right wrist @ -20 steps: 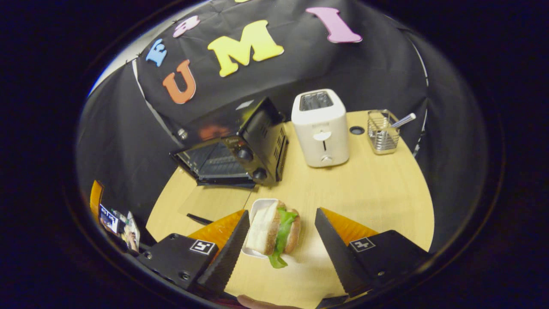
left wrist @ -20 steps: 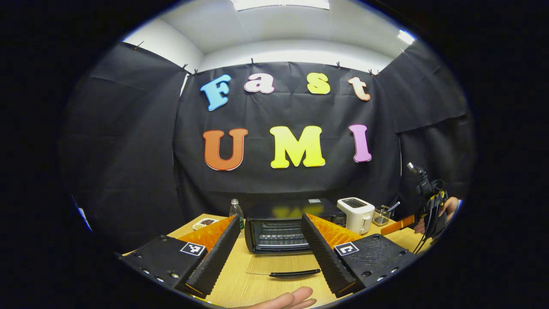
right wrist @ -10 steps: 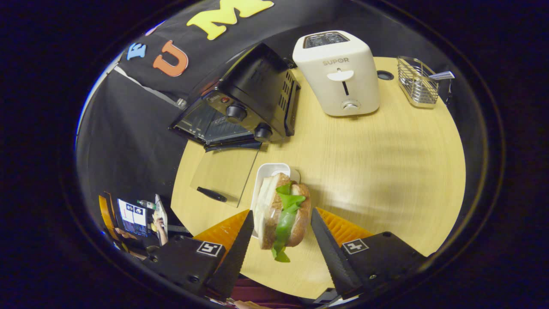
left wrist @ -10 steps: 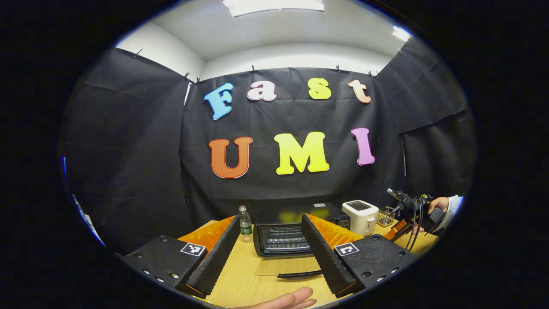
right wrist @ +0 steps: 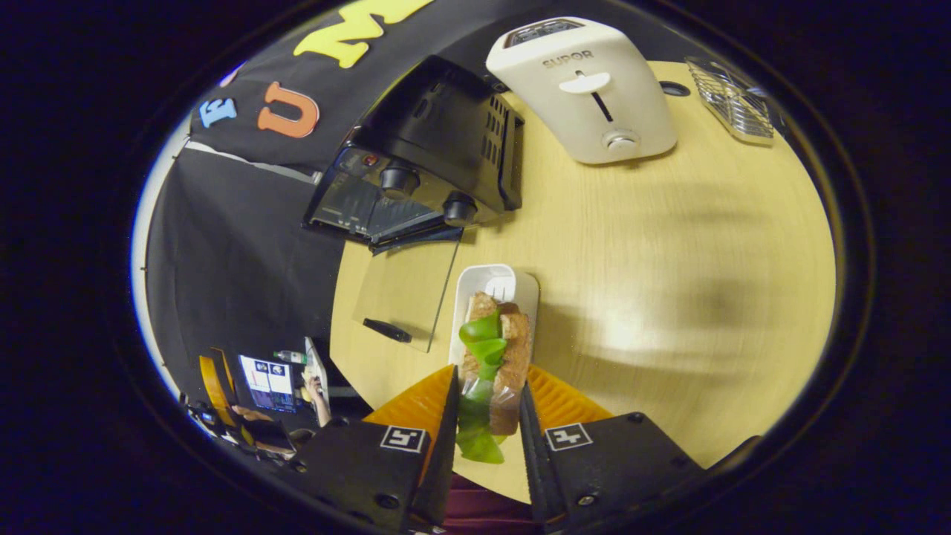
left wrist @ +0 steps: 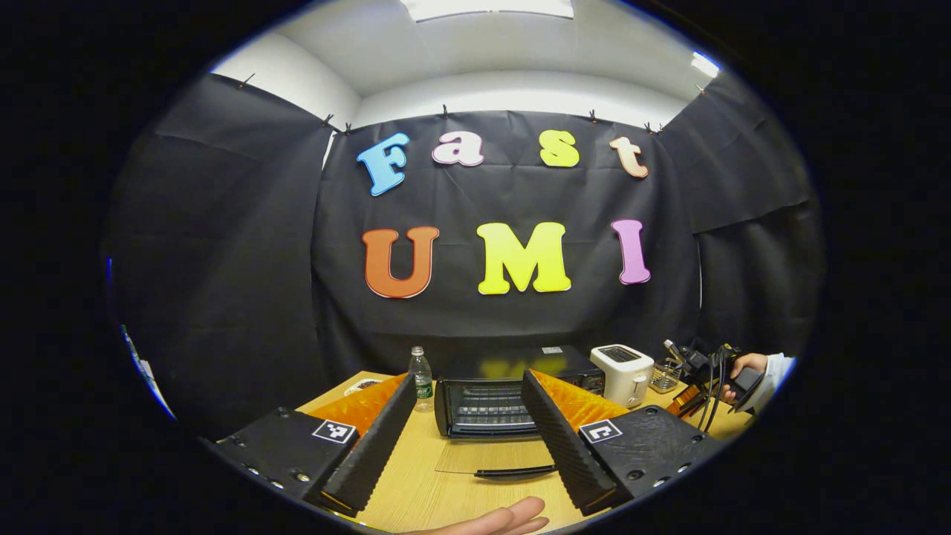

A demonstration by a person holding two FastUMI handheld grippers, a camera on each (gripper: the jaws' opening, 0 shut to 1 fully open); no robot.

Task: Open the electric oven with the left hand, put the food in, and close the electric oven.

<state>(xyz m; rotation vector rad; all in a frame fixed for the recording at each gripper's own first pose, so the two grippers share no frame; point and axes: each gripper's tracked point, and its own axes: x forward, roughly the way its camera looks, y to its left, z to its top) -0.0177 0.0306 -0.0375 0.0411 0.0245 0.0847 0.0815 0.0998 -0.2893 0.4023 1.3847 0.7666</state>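
The black electric oven [left wrist: 487,405] stands open at the table's back, its glass door [left wrist: 494,455] lying flat with the handle [left wrist: 515,471] toward me. My left gripper [left wrist: 468,379] hangs open in front of it, holding nothing. In the right gripper view, a sandwich [right wrist: 494,357] with green lettuce sits partly over a white tray [right wrist: 494,286], and my right gripper [right wrist: 487,379] is shut on it, a finger pressing each side. The oven [right wrist: 438,156] and its lowered door [right wrist: 405,293] lie to the left beyond the tray.
A white toaster [right wrist: 587,89] and a wire basket [right wrist: 732,89] stand at the back right. A water bottle [left wrist: 421,375] and a small dish [left wrist: 362,385] sit left of the oven. A hand [left wrist: 505,520] shows at the bottom edge.
My right gripper has come down over the sandwich and its fingers have shut on it. The left gripper has barely shifted and stays open.
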